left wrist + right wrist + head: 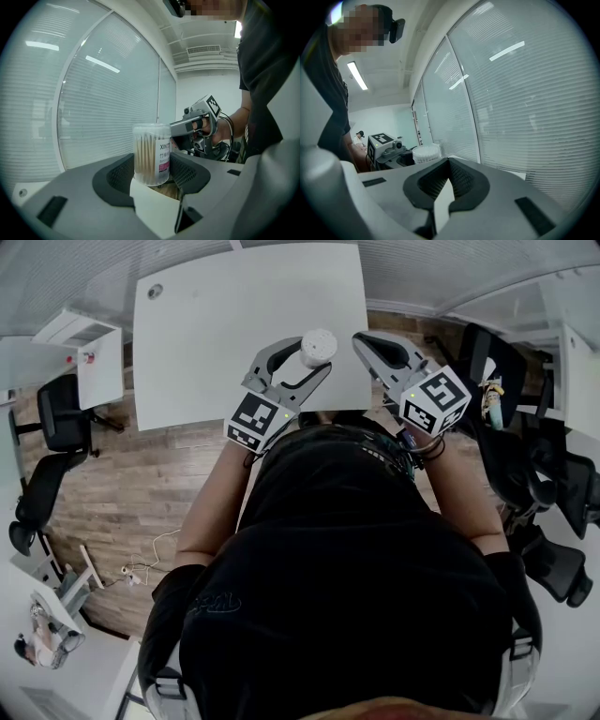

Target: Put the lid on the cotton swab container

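My left gripper [305, 360] is shut on a clear round cotton swab container [151, 152], which it holds upright above the near edge of the white table [234, 315]. The container is full of swabs and carries a white and pink label. From above, its top [319, 346] is a white disc; a clear lid seems to sit on it. My right gripper [361, 338] hovers just to the container's right, shut with nothing between its jaws. In the right gripper view the pads [459, 178] meet, and the container [426, 153] is at the left.
Black office chairs stand at the left [56, 418] and right [506, 427] of the table. Wooden floor [141, 484] lies in front of the table. A window with closed blinds [93, 103] stands behind the table.
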Tool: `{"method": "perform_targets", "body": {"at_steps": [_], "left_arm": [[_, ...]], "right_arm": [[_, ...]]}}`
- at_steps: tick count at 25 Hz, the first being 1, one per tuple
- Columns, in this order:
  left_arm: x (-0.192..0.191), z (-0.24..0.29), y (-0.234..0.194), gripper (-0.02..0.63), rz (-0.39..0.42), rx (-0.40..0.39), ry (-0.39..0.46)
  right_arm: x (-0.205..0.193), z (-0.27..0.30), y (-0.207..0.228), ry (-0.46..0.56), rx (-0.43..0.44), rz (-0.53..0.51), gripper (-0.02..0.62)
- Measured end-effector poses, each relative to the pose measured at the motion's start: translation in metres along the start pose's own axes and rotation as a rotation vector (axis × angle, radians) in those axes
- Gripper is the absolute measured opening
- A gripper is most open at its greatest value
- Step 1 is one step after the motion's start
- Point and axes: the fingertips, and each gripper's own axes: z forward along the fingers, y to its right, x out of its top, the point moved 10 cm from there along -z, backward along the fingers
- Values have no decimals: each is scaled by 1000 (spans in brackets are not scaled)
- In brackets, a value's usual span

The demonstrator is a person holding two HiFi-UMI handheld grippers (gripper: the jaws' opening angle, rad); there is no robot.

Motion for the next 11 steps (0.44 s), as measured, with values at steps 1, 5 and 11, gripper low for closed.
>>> {"method": "perform_targets", "body": {"at_steps": [1, 5, 11], "left_arm": [[0, 0, -1, 247, 1, -1, -1], [-1, 0, -2, 247, -3, -1, -3], [-2, -1, -2, 247, -6, -6, -2]], "right_arm": [[0, 1, 0, 0, -1, 0, 23], [2, 2, 0, 5, 1, -2, 23], [2, 2, -2, -2, -7, -20, 23]]}}
